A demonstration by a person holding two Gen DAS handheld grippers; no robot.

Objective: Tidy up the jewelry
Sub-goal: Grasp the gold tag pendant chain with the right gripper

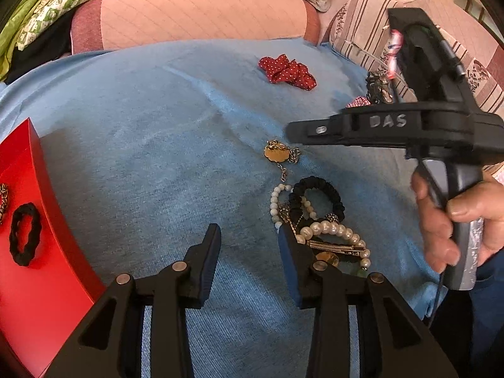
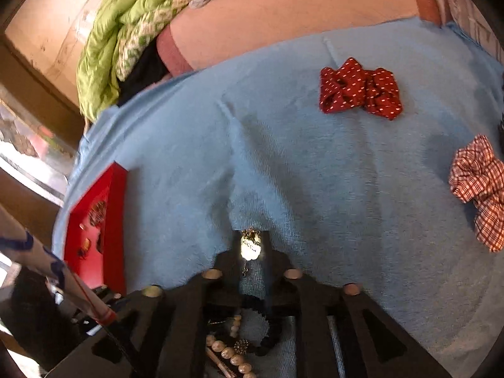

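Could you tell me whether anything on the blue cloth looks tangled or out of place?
Yes: the pearl strands, a black scrunchie and a gold clip lie in one overlapping heap, looking tangled. The gold pendant lies apart from it.

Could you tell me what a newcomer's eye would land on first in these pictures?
Probably the tangle of pearl strands and a black scrunchie on the blue cloth, just right of the left claw. Next, the red tray at the left edge, and the red dotted scrunchie farther back.
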